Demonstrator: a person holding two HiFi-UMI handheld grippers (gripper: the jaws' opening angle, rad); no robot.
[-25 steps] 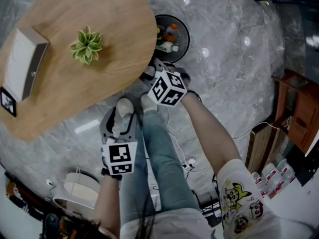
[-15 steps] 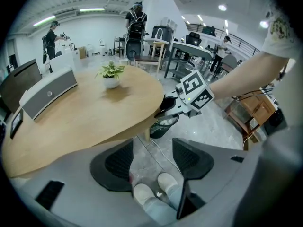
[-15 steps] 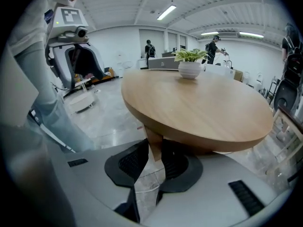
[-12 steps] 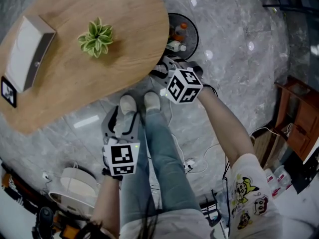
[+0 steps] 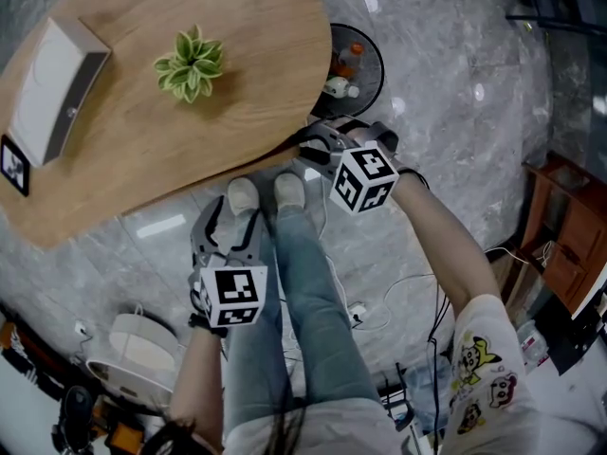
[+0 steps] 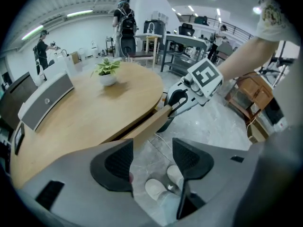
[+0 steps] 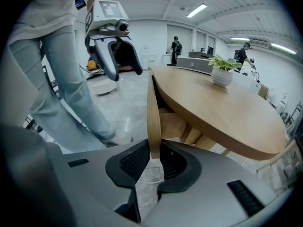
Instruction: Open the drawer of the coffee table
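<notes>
The oval wooden coffee table has its drawer front standing a little out from under the top, also seen as a thin board in the left gripper view. My right gripper holds that board's end, its jaws closing with the pads against both faces. In the head view the right gripper sits at the table's near right edge. My left gripper hangs open above the floor by the person's shoes, with nothing between its fingers.
On the table stand a small potted plant and a white box. A round black stand with bottles is just beyond the table's right end. Cables lie on the marble floor. A wooden cabinet is at the right.
My right gripper has rolled and shifted to the right along the table's edge. The left gripper has stayed where it was.
</notes>
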